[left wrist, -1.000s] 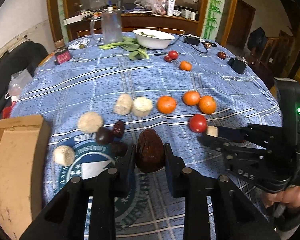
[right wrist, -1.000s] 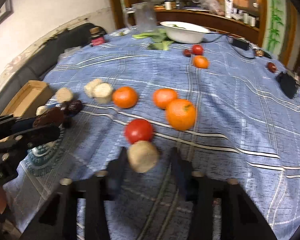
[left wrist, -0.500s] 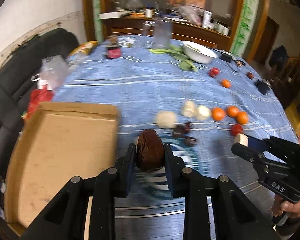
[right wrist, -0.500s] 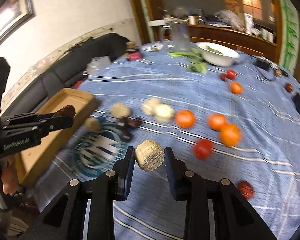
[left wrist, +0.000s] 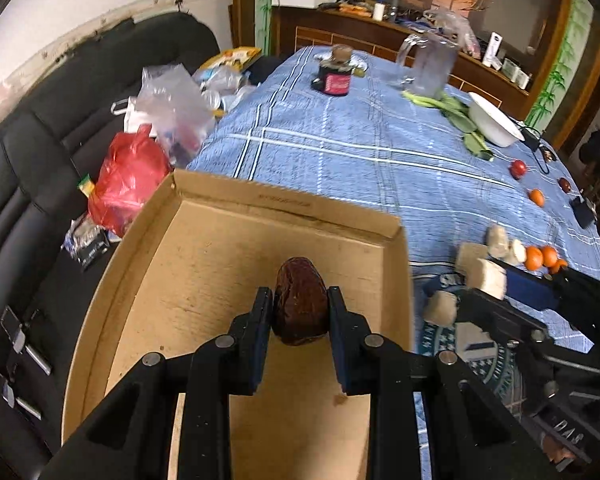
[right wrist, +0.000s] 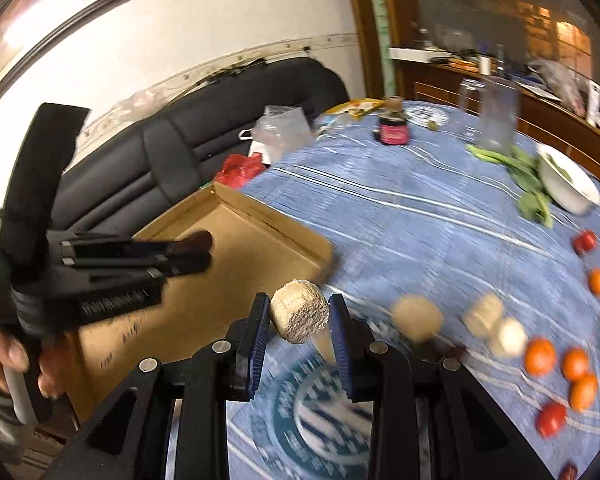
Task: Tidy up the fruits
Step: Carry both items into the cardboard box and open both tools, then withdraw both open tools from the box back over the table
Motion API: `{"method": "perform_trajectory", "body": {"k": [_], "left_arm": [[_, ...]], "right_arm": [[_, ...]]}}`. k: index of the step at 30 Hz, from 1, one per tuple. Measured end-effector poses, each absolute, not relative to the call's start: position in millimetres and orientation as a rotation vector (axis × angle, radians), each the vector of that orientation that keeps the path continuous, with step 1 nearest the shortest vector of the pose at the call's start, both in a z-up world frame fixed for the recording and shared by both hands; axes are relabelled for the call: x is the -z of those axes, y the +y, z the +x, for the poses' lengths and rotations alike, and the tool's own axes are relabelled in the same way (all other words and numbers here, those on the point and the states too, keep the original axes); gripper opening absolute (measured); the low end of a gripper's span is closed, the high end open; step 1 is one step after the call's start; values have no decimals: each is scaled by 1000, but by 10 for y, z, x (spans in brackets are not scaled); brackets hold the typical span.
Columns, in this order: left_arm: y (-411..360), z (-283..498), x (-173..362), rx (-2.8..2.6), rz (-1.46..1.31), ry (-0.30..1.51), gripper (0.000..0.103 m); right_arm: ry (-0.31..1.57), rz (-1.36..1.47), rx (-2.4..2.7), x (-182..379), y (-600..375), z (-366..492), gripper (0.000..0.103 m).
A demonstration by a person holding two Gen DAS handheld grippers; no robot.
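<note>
Over the cardboard box (left wrist: 204, 264) your left claw (left wrist: 300, 312) tilts steeply down, its pads clamped on a dark brown wrinkled fruit (left wrist: 300, 304) that hangs above the bare box floor. Nothing lies in the part of the box you can see. Your right claw (right wrist: 300, 320) angles down less sharply over the blue checked tabletop (right wrist: 400, 216), just beside the box's near corner, and it's gripping a pale beige chunk (right wrist: 298, 314) tight between both pads.

From the right wrist you get your left hand (right wrist: 8, 360) wrapped round the left claw's handle, a grey sleeve cuff below it, and the brown fruit's tip poking out sideways above the box. That view also gives the round printed emblem (right wrist: 320, 404) under the claw, a red tomato (right wrist: 552, 418) and three oranges (right wrist: 540, 356) at the right edge, all blurred.

From the left wrist you get the black sofa (left wrist: 60, 128) beside the tabletop, with a red plastic bag (left wrist: 128, 176) and clear bags piled on it. Your right claw shows there at the right edge, chunk held level above the cloth, more pale chunks (left wrist: 500, 240) lying beyond it.

Farther off, a white bowl (left wrist: 494, 122) sits near the far edge with something green showing inside it in the right view, green leaves (left wrist: 456, 112) touching its side, a clear jug (left wrist: 432, 66) beside them, and a dark jar with a cork (left wrist: 336, 76) to the left.
</note>
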State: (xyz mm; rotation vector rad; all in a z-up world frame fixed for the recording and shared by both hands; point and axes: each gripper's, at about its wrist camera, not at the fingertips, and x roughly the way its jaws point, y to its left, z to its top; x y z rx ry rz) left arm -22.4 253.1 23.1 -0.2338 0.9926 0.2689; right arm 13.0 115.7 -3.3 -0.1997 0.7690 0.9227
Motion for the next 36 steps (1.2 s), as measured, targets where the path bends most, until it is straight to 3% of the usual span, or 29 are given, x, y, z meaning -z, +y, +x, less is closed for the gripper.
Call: {"method": "perform_trajectory", "body": {"k": [12,16,17,22,36], "left_arm": [[2917,-149,86,-345,-346,1049,29],[2922,-179,99,-367,-334,1028,71],[2909,-200,81,-374,-328,1013,77],[2896,-318,-48,-417,-321,959,79],[1881,-537,-464,-322,-177,799,85]], "right_arm": [[844,-392,-939,458,1971,295,33],[860,-395,-957,548,1980,317,35],[858,-377,-965,543,1951,325,39],[836,-292,-980,394,1750,243,61],[733,-124,-775,72,432,-106,67]]}}
